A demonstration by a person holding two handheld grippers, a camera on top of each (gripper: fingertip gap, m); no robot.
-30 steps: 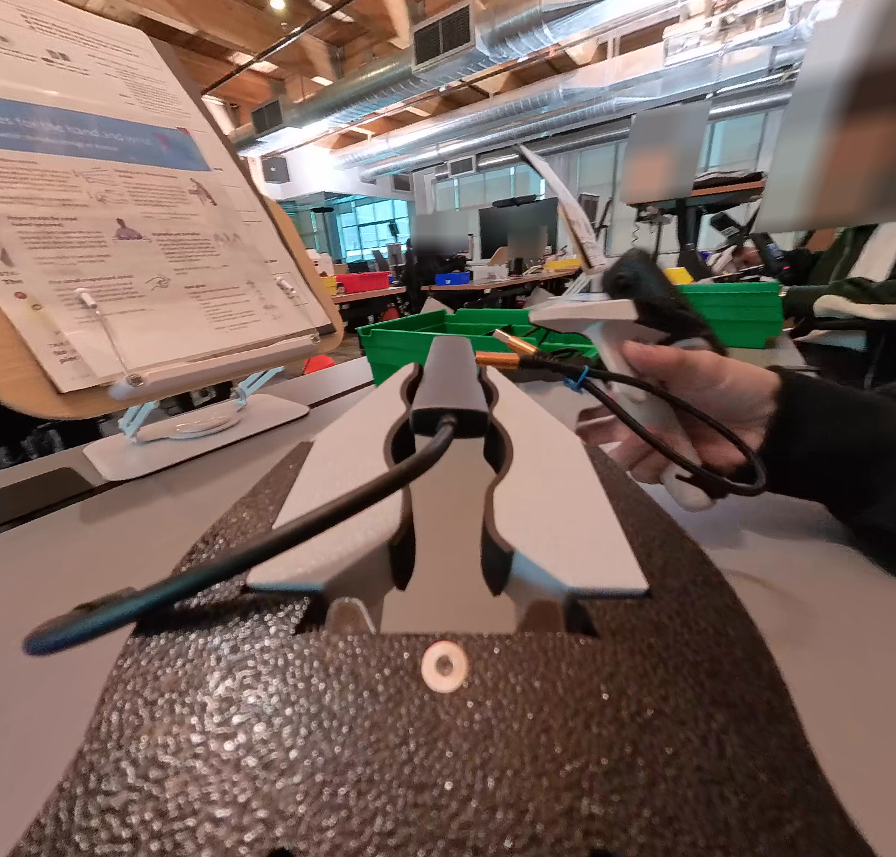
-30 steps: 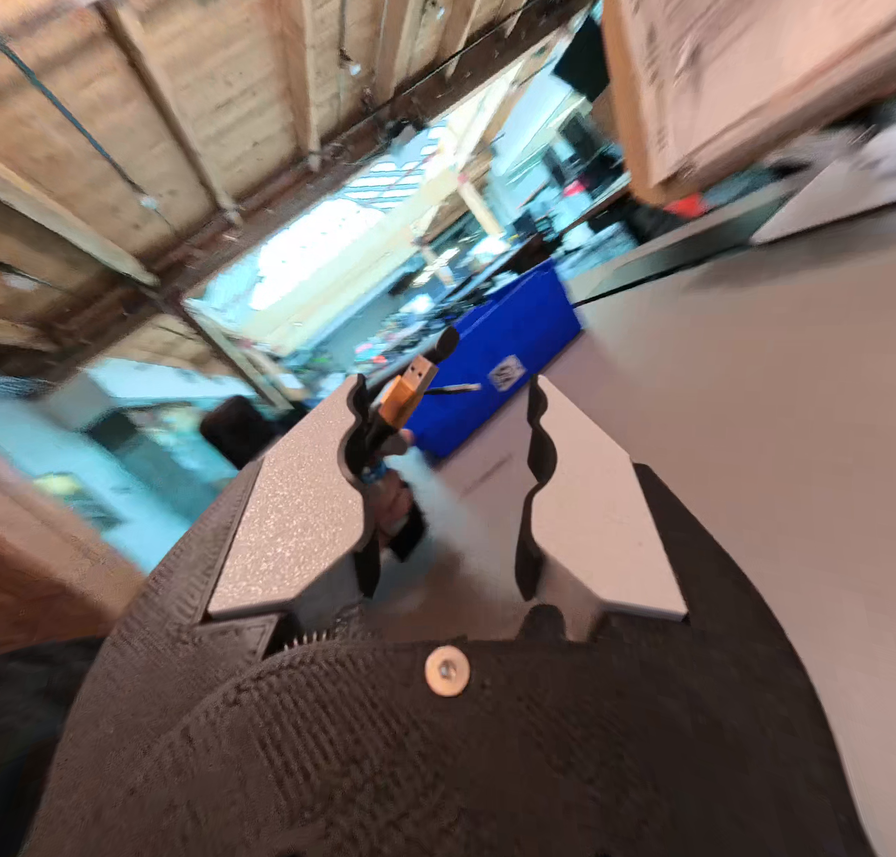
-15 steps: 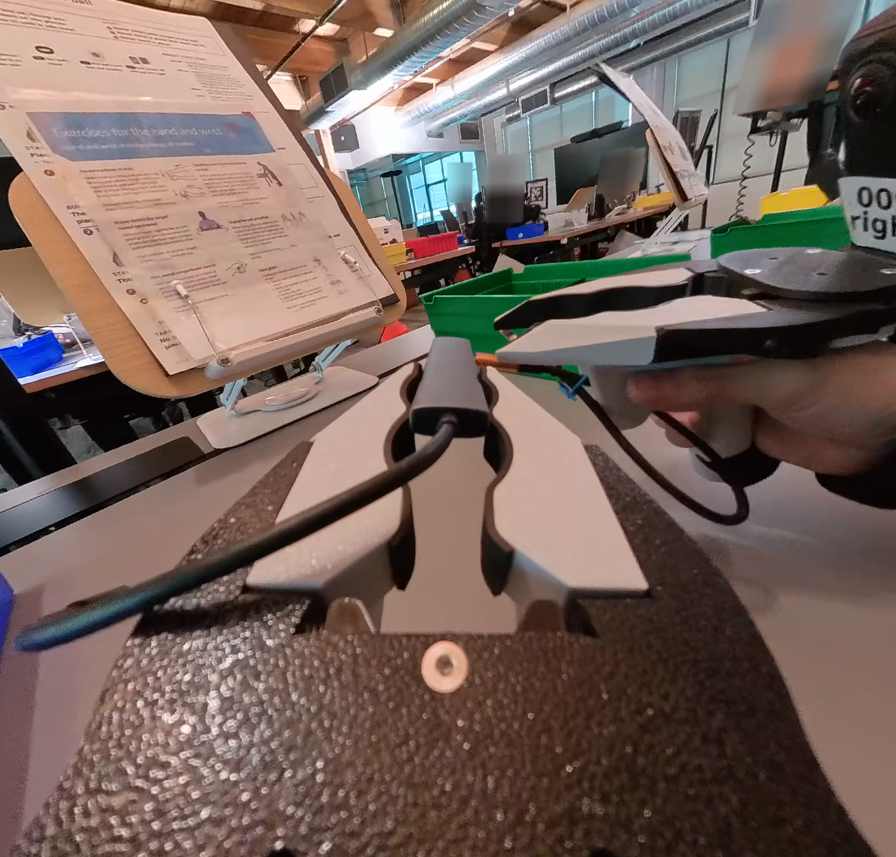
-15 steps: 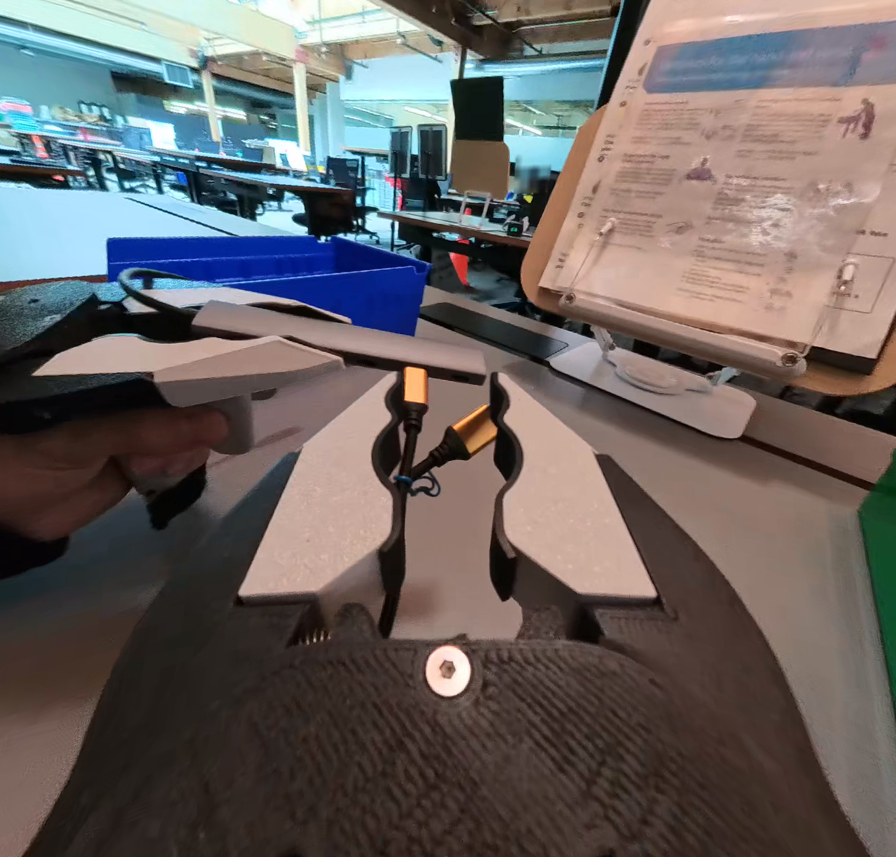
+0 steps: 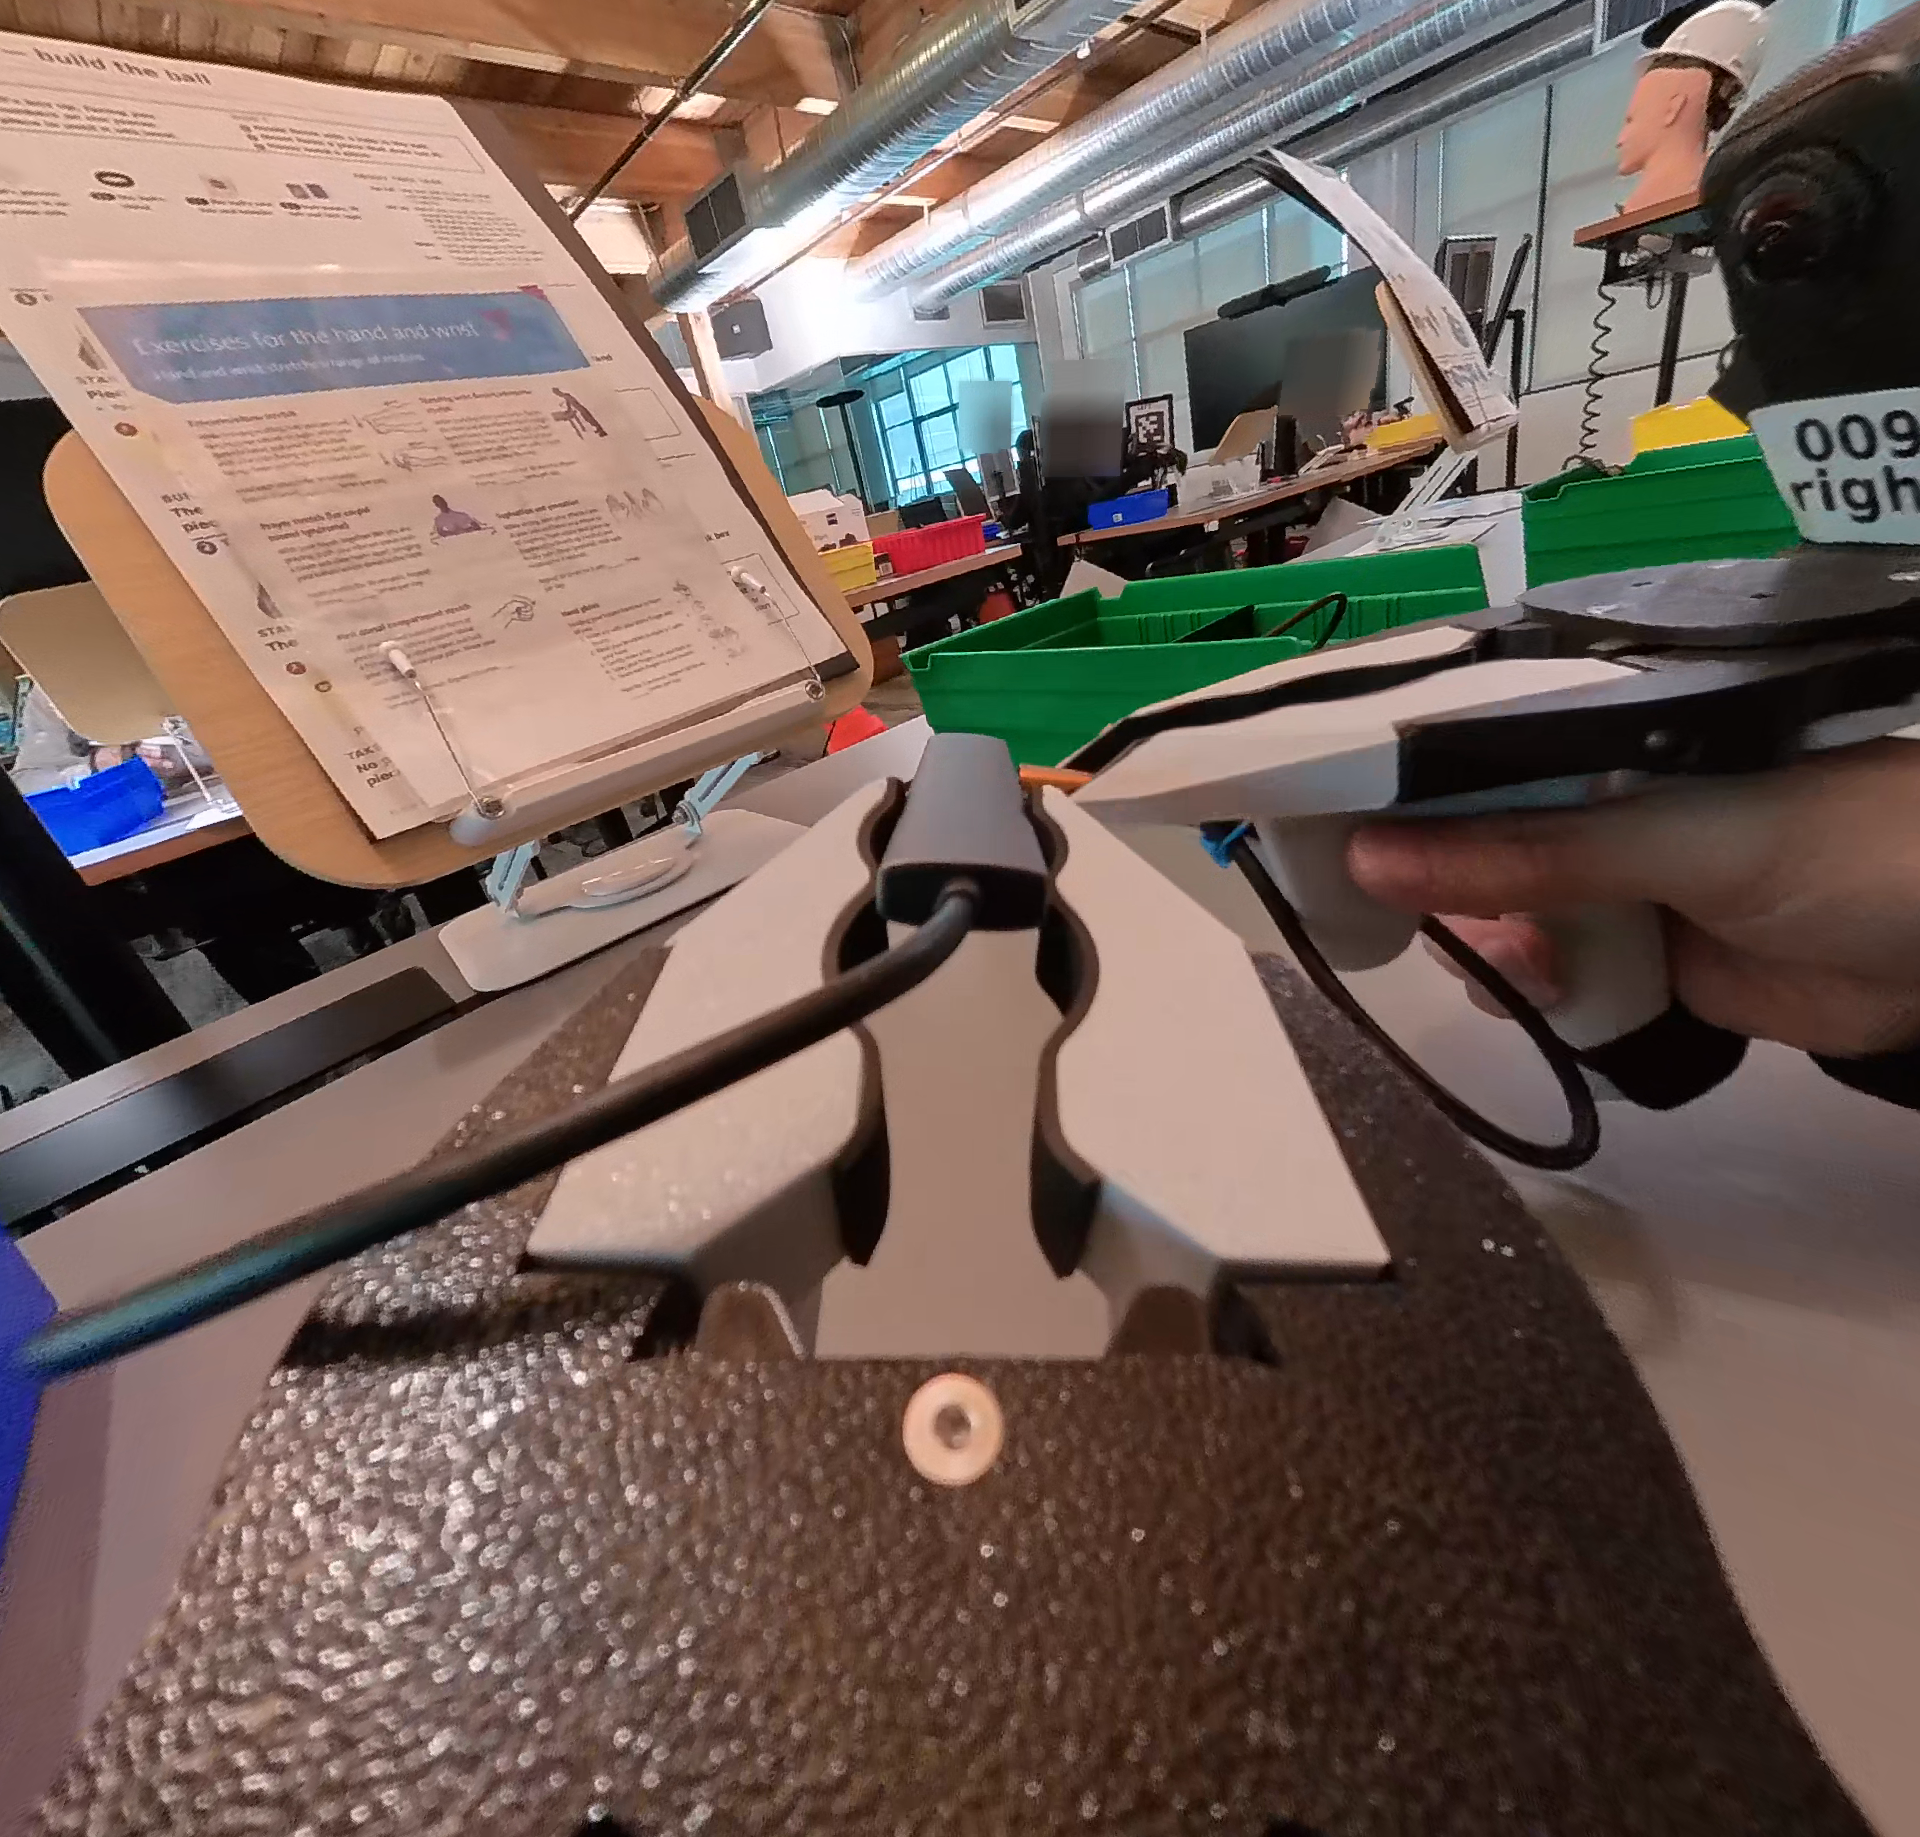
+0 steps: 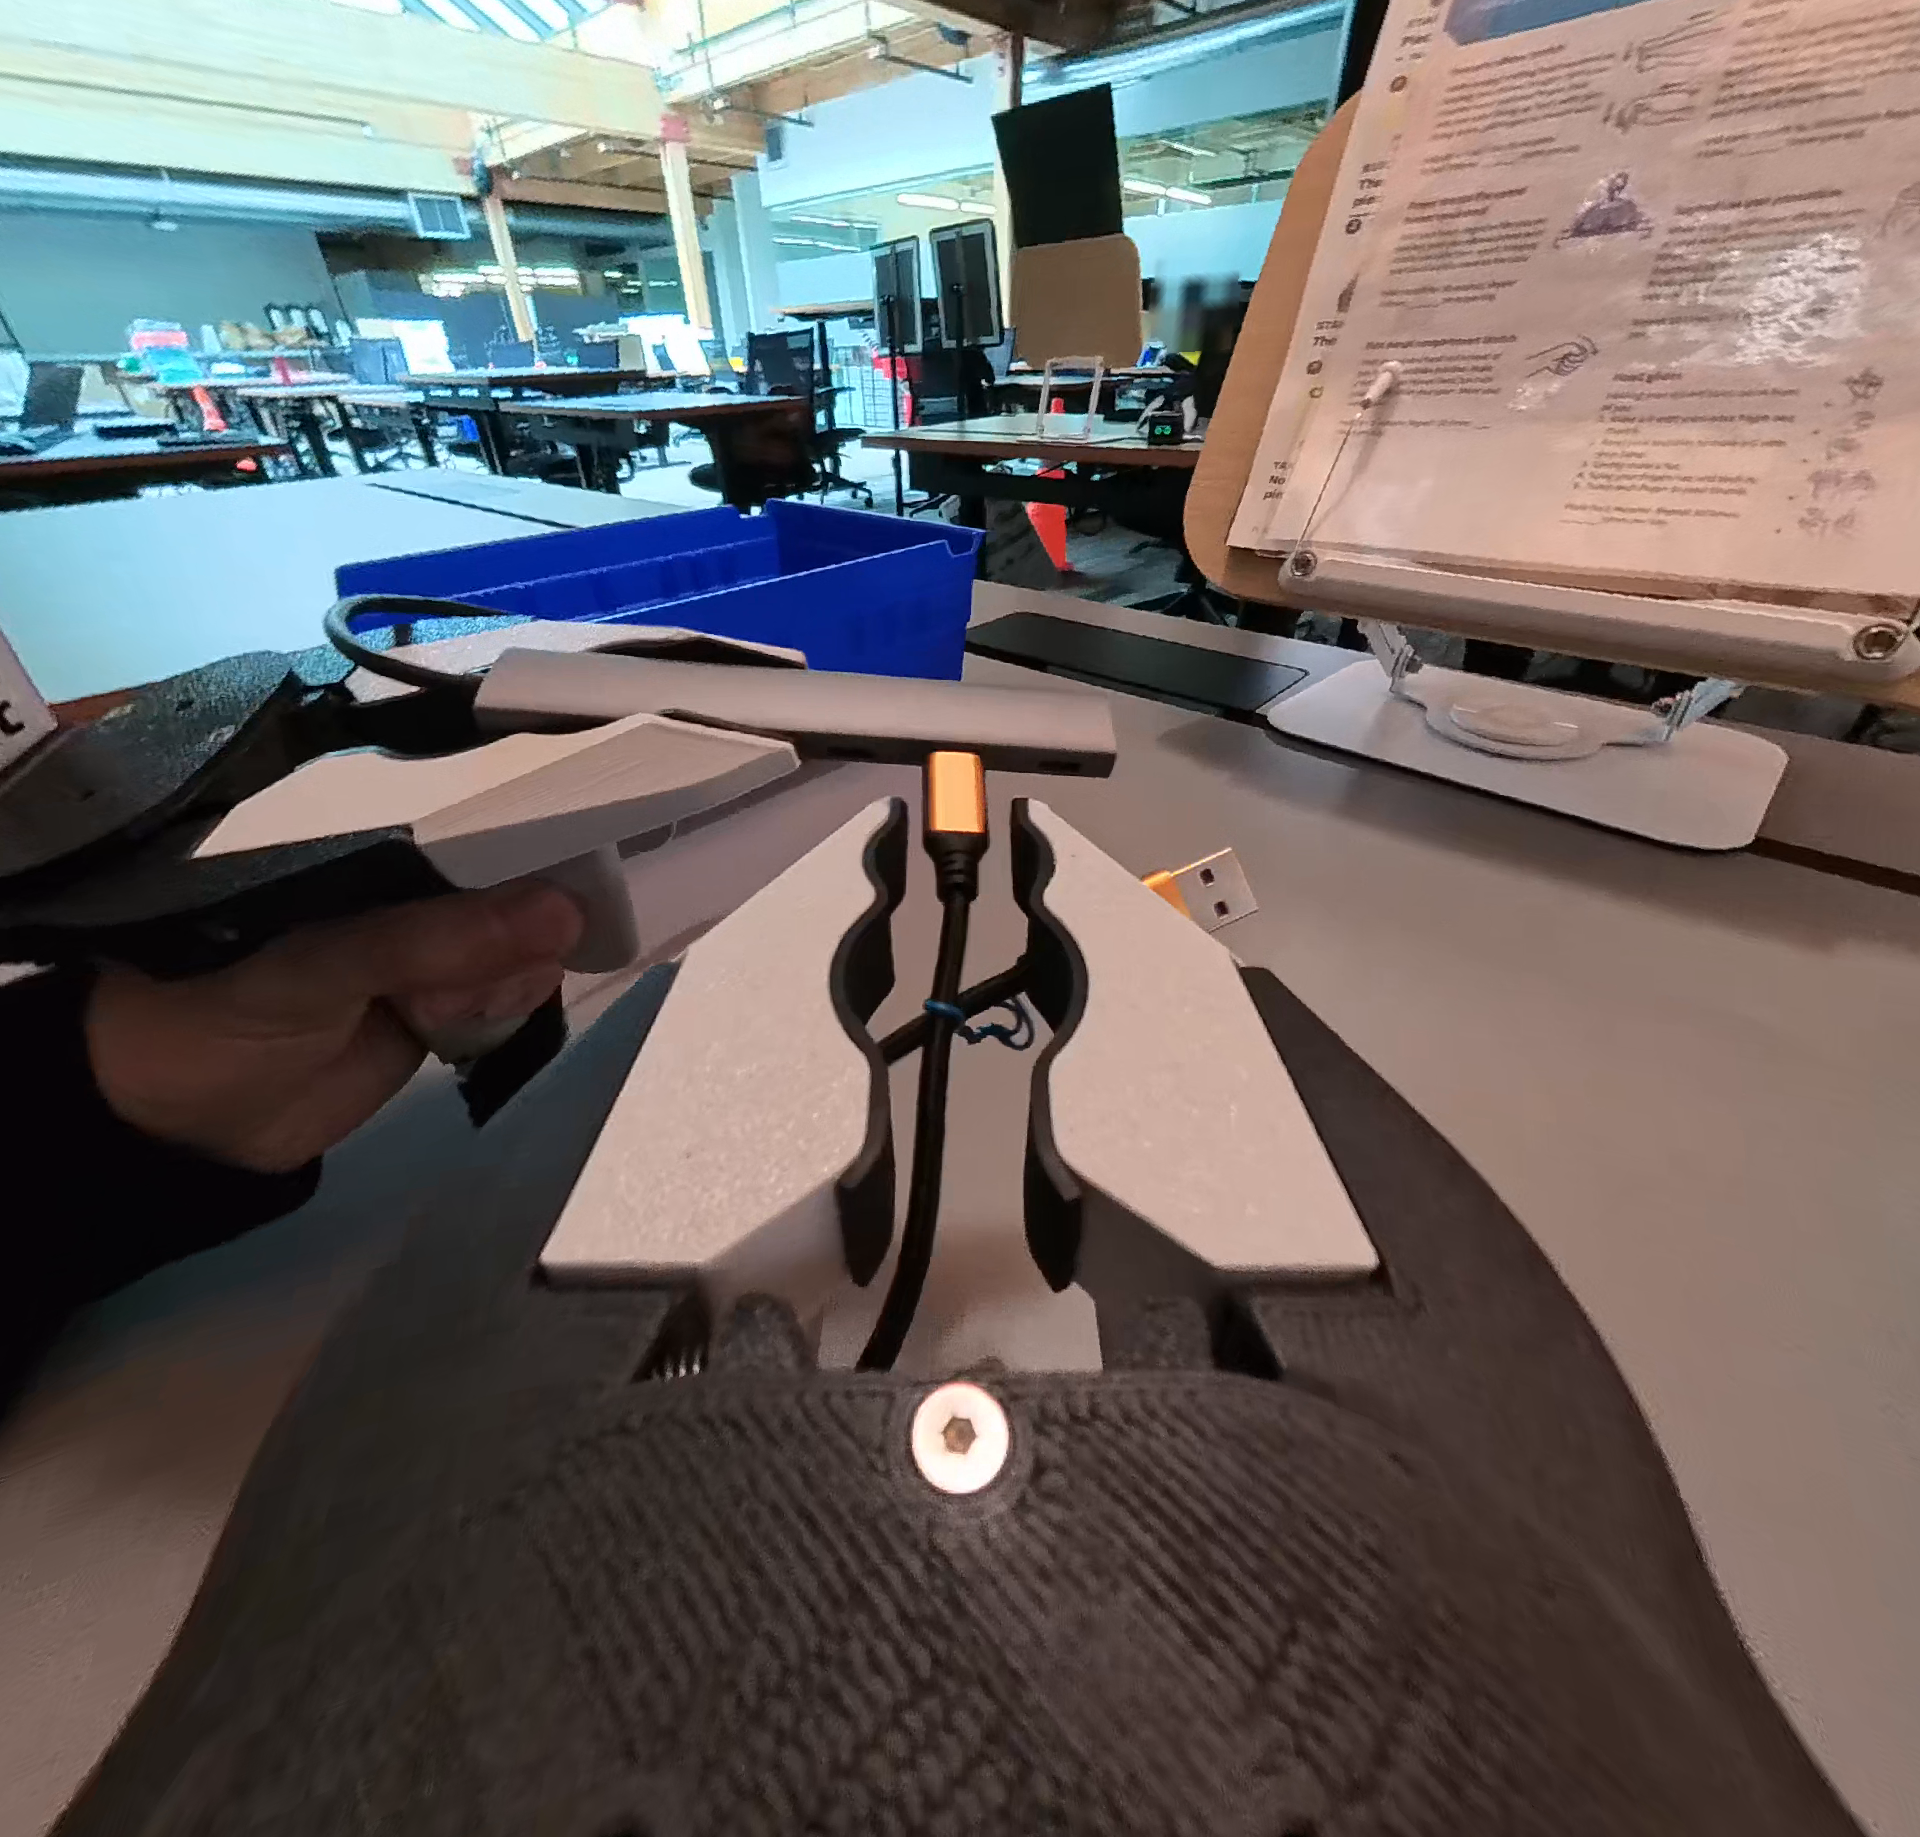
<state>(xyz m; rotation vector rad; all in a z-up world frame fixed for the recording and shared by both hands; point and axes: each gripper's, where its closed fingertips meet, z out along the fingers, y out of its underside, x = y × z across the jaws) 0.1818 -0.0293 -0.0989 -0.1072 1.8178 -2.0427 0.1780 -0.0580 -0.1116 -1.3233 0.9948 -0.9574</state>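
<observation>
Grey hub: a slim grey adapter bar point(image 6: 800, 712) with a black lead point(image 5: 582, 1112) at one end is pinched crosswise between the fingertips of the left gripper point(image 5: 961, 831); in the right wrist view it sticks out sideways past that gripper's fingers.
Left gripper: narrowed onto the hub's dark end, the lead trailing back over its left finger and off to the lower left.
Right gripper: point(image 6: 956, 831) jaws narrow, closed on a black cable point(image 6: 925, 1112) just behind its orange metal plug point(image 6: 954, 790).
Orange plug: upright between the right fingertips, its tip touching the underside edge of the hub; whether it is seated in a port cannot be told.
Second plug: an orange and silver connector point(image 6: 1210, 883) lies just beyond the right finger, near the table.
Cable tie: a thin blue twist point(image 6: 977, 1024) binds the black cable where two strands cross between the right fingers.
Hands: a hand point(image 5: 1683, 914) grips the right handle; another hand point(image 6: 312, 1008) grips the left handle.
Table: pale grey surface point(image 6: 1558, 1112) beneath both grippers.
Surroundings: a wooden document stand point(image 5: 187, 665) with a printed sheet stands behind; a green bin point(image 5: 1039, 686) sits to its right, a blue bin point(image 6: 831, 603) to its left.
</observation>
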